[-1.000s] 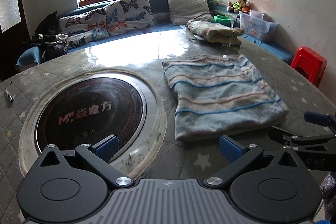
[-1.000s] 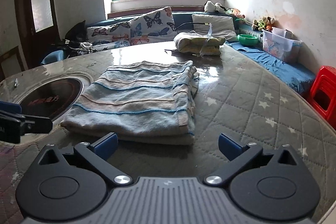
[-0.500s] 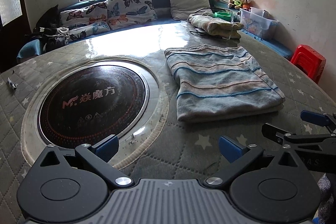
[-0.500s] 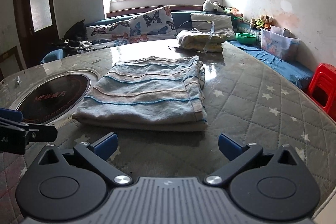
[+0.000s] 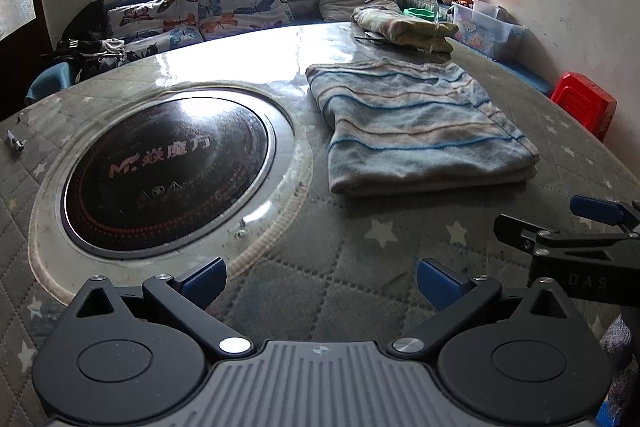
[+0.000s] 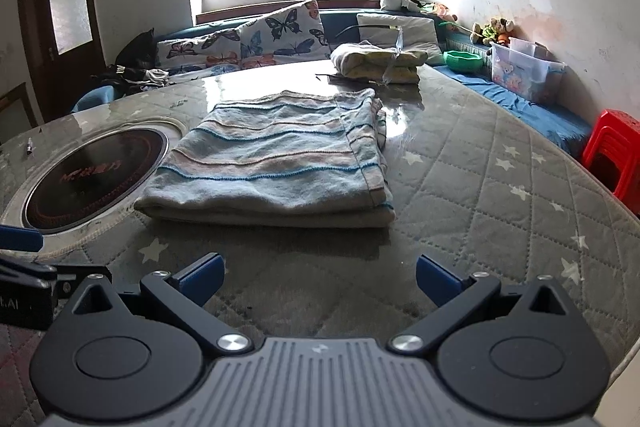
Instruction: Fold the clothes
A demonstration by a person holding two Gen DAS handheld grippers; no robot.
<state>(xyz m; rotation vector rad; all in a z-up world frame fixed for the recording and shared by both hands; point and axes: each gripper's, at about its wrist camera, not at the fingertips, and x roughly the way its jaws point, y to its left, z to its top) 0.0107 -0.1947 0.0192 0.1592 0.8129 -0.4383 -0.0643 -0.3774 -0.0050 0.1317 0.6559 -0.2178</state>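
A folded blue-and-beige striped cloth (image 5: 420,127) lies flat on the round quilted table (image 5: 360,267); it also shows in the right wrist view (image 6: 276,167). My left gripper (image 5: 320,281) is open and empty, above the table's near part, short of the cloth. My right gripper (image 6: 318,277) is open and empty, facing the cloth's near folded edge from a short way back. The right gripper also shows at the right edge of the left wrist view (image 5: 568,231).
A round black cooktop (image 5: 168,171) is set into the table left of the cloth. A second folded pale cloth pile (image 6: 376,63) lies at the table's far side. A red stool (image 6: 616,151), a clear bin (image 6: 524,67) and cushions line the bench.
Both grippers have drawn back and up from the folded cloth, which now looks farther away. The cloth has stayed in place. Both stay open.
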